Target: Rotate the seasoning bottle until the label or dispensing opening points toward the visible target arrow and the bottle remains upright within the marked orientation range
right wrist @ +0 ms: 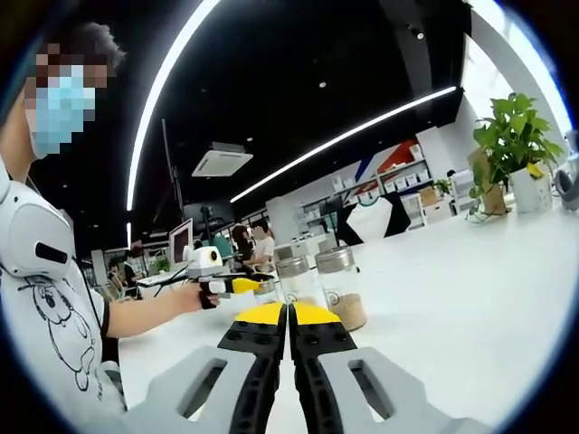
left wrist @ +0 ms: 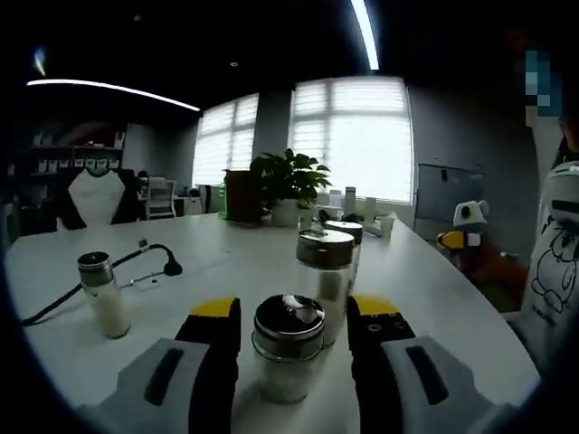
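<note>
The bottle (left wrist: 288, 348) stands upright on the white worktop (left wrist: 226, 271), and we see it in the left gripper view between the two jaws of the left tongs (left wrist: 294, 330), which stand apart on either side of it; whether the pads touch the glass we cannot tell. It has a shiny metal cap and pale contents. Just behind it stands a second shaker (left wrist: 326, 280) with a dark lid, and a third (left wrist: 346, 240) behind that. Well apart to the left stands another small shaker (left wrist: 104, 294), near a black cable (left wrist: 99, 280) that runs across the worktop. A potted plant (left wrist: 288, 185) sits at the far side before bright windows (left wrist: 366, 136). In the right gripper view, our right tongs (right wrist: 288, 316) are together, yellow tips touching, with nothing between them. Beyond them two jars (right wrist: 318, 285) stand side by side on the worktop, the right one holding something brownish. A person (right wrist: 54, 262) in a white printed shirt holds the left tongs (right wrist: 237, 287) there, close beside the jars. The plant (right wrist: 514, 145) shows at the right.
</note>
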Tool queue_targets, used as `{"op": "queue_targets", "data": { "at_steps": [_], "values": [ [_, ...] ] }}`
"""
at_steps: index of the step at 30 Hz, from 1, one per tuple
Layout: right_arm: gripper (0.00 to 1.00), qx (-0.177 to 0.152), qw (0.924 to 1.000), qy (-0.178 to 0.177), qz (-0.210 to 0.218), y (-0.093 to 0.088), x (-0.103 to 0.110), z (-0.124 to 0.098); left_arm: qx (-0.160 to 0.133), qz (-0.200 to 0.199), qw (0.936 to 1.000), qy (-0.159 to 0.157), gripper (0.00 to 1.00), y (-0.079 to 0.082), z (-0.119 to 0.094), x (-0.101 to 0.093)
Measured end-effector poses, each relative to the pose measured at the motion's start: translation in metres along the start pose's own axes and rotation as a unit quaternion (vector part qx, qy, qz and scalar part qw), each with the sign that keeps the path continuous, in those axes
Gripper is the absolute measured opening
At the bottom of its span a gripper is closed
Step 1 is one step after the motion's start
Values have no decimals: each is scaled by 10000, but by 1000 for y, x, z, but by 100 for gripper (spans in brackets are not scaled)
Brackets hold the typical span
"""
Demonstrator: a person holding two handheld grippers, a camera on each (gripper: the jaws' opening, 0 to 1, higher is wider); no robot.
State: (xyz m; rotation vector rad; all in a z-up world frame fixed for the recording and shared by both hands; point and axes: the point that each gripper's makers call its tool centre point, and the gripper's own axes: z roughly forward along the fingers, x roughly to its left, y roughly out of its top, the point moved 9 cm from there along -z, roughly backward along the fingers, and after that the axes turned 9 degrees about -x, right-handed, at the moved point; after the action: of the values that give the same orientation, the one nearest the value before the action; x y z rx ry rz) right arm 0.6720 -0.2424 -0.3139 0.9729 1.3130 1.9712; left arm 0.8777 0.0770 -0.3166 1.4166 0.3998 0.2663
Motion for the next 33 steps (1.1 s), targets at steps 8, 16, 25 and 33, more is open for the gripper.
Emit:
{"op": "queue_targets", "data": {
  "at_steps": [8,16,25,33],
  "values": [
    [0,-45,10000,6,-4,1,1,0,-14,277,9951,952,48,-3,1,2],
    [0,-47,10000,-38,-35,1,0,-2,-110,386,9895,1388,48,-4,0,-11],
    [0,-45,10000,-14,-88,3,0,-1,-114,96,9863,1644,46,-11,-3,-16],
    [0,-63,9999,-18,-82,3,-1,-1,-95,188,9900,1393,34,-11,0,-25]
  ]
}}
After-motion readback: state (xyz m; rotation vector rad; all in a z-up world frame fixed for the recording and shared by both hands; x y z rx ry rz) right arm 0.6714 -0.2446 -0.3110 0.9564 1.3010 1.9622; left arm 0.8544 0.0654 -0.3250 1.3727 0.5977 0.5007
